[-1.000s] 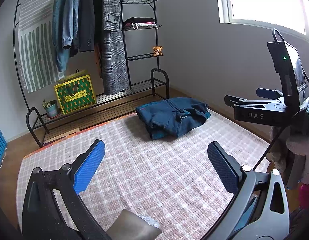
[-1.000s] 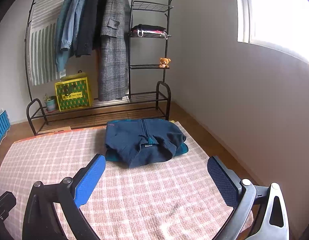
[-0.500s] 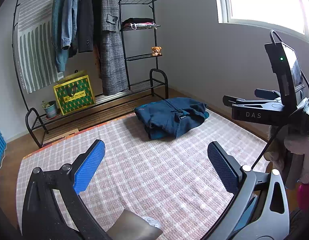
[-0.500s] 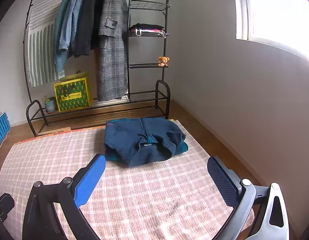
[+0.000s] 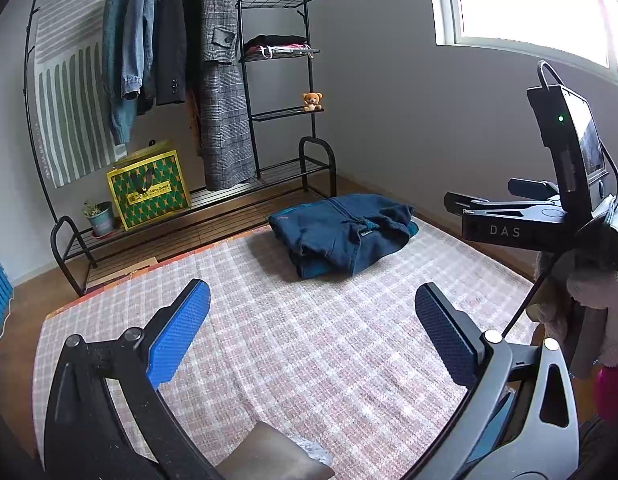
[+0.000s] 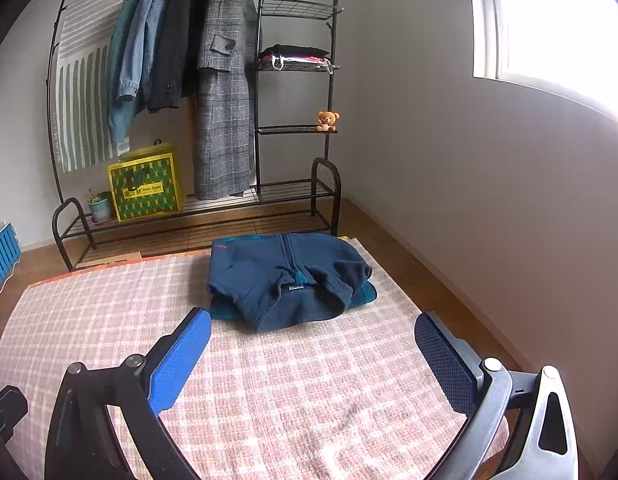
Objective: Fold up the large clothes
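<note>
Daylight pours from the window (image 5: pixel 541 4), blown out to pure white glare in both views. The wall below it stays evenly lit, dimming toward the clothes rack (image 6: pixel 213 92). Shadows are soft. Fisheye distortion bends the rack's poles, and frame corners darken; focus is sharp.

Folded jacket (image 6: pixel 287 280) lies on the rug's (image 6: pixel 269 400) far end, before the rack (image 6: pixel 197 216).

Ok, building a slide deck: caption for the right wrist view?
Open right gripper hovers over the checked rug, facing a folded navy jacket before the clothes rack.
</note>
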Available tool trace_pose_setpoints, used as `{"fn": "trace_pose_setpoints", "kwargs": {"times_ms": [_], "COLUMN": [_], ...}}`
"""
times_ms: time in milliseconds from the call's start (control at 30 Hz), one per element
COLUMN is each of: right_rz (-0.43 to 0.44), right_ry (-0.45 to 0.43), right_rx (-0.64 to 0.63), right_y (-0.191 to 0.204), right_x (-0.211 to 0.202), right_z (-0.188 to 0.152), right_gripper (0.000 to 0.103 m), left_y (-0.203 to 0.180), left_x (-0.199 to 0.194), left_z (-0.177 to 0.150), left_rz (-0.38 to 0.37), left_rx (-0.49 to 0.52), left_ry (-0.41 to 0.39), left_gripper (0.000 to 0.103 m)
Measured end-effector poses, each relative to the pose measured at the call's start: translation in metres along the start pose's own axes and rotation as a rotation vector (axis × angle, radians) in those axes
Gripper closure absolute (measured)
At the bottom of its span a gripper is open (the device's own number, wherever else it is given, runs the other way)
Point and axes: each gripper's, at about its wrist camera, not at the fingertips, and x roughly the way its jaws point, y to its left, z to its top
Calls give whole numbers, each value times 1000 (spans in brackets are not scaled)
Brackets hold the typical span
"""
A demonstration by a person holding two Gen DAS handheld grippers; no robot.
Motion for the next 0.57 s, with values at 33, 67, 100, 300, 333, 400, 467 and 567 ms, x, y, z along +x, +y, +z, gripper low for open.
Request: {"fn": "trace_pose_setpoints", "kwargs": {"times_ms": [33, 67, 100, 300, 333, 400, 467, 567], "right_rz": [0, -1, 0, 3, 3, 3, 3, 3], "right_ry": [0, 0, 0, 3, 3, 3, 4, 7], "right_rx": [0, 0, 0, -4, -3, -4, -4, -6], "right_y": [0, 0, 0, 0, 0, 0, 0, 1], "right_x": [0, 0, 0, 3, 3, 3, 3, 4], "right_z": [0, 0, 0, -3, -3, -3, -3, -5], "right_gripper": [0, 0, 0, 0, 0, 0, 0, 0], "left_y": [-1, 0, 0, -1, -1, -1, -2, -4], "left_x": [0, 0, 0, -1, 0, -1, -2, -3], "left_z": [0, 0, 0, 0, 0, 0, 2, 4], "left_rz": [2, 2, 2, 0, 1, 1, -1, -3], "left_rx": [-1, 0, 0, -1, 0, 2, 6, 13], "left_ry": [0, 0, 0, 0, -1, -5, -13, -17], "left_gripper": [0, 0, 0, 0, 0, 0, 0, 0]}}
